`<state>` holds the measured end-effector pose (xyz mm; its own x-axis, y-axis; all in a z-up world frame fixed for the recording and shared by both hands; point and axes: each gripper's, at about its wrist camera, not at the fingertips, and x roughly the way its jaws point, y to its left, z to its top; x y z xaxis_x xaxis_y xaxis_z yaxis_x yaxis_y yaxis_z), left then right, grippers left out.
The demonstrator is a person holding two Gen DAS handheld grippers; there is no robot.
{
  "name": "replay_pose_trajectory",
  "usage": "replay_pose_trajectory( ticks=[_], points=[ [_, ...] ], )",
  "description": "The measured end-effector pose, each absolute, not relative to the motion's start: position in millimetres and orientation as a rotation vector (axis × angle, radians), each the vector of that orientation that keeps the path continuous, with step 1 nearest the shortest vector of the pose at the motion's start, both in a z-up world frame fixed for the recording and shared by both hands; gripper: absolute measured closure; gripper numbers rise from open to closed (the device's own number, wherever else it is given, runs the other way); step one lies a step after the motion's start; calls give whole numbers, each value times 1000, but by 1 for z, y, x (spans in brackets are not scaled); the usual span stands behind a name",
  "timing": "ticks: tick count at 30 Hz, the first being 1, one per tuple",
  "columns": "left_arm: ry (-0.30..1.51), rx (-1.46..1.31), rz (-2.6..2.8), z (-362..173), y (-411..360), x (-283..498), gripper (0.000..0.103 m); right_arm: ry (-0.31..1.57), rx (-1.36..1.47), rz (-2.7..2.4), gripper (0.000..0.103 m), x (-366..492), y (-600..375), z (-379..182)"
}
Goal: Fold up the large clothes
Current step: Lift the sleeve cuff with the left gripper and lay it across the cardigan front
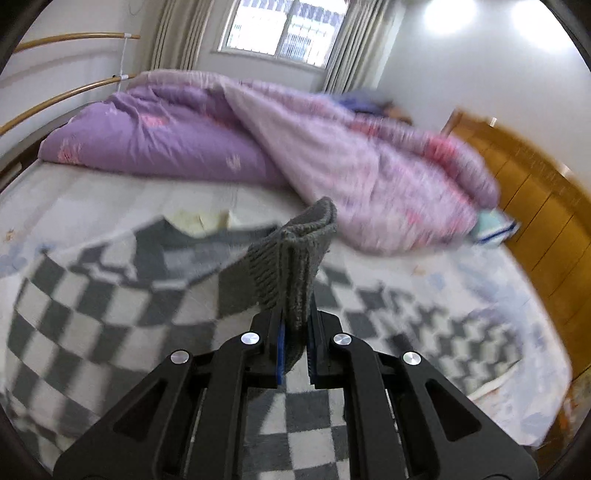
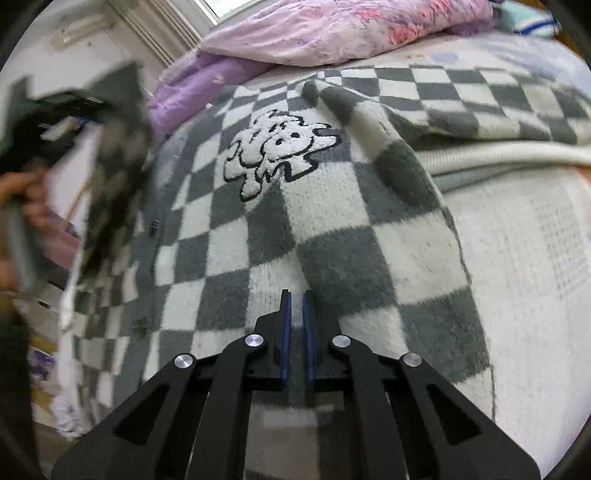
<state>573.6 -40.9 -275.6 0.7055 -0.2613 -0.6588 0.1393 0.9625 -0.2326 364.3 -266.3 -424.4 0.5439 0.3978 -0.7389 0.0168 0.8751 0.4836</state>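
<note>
While the left gripper (image 1: 294, 325) looked across the bed (image 1: 110, 199), its jaws were clenched on the grey ribbed cuff (image 1: 291, 254) of the sweater (image 1: 92, 295), which stood up out of the jaws and hid part of the view ahead. The checked grey-and-white sweater lay spread over the bed below and around the gripper, blurred by motion. A cream patch showed at its neck opening. Beyond it a purple quilt (image 1: 159, 136) lay bunched along the far side of the bed, and a paler pink flowered quilt (image 1: 369, 173) was heaped over it toward the right. A teal-and-white cloth (image 1: 495, 225) poked out under that heap's right end. A wooden board (image 1: 535, 206) ran along the bed's right side, two curved wooden rails (image 1: 62, 99) stood at the left wall, and a curtained window (image 1: 284, 29) sat at the back.

In the right wrist view, the right gripper (image 2: 296, 314) hung just over the sweater (image 2: 332, 240), its jaws nearly closed with a thin gap and no cloth seen between them. A white fluffy patch (image 2: 277, 147) with black outlines sat on the sweater ahead. A sleeve (image 2: 461, 107) lay folded across the top right, over a pale ribbed edge (image 2: 498, 155). At the left, a blurred hanging part of the sweater (image 2: 110, 177) blocked the view, beside a blurred hand (image 2: 26, 199). The quilts (image 2: 332, 29) lay at the far edge.
</note>
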Motion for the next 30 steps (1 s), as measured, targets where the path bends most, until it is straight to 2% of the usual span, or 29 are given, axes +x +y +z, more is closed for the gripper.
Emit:
replay_pose_trajectory(
  ticks=[2, 8, 10, 13, 15, 16, 25, 30],
  points=[
    [802, -123, -199, -299, -52, 579, 95, 965, 501, 277, 95, 360, -271, -424],
    [893, -40, -147, -351, -73, 583, 94, 938, 555, 337, 95, 361, -281, -428],
    [924, -42, -140, -360, -74, 581, 89, 923, 558, 330, 95, 360, -284, -426],
    [935, -44, -163, -369, -80, 580, 71, 903, 541, 319, 95, 357, -285, -420],
    [939, -23, -189, -368, -89, 577, 48, 887, 561, 322, 93, 354, -292, -417],
    [932, 0, -206, -368, -95, 574, 46, 878, 577, 319, 92, 354, -296, -416],
    [910, 123, -225, -372, -131, 557, 45, 737, 650, 146, 92, 339, -364, -390],
    [903, 90, -282, -363, -135, 547, 45, 625, 792, -37, 92, 323, -451, -381]
  ],
)
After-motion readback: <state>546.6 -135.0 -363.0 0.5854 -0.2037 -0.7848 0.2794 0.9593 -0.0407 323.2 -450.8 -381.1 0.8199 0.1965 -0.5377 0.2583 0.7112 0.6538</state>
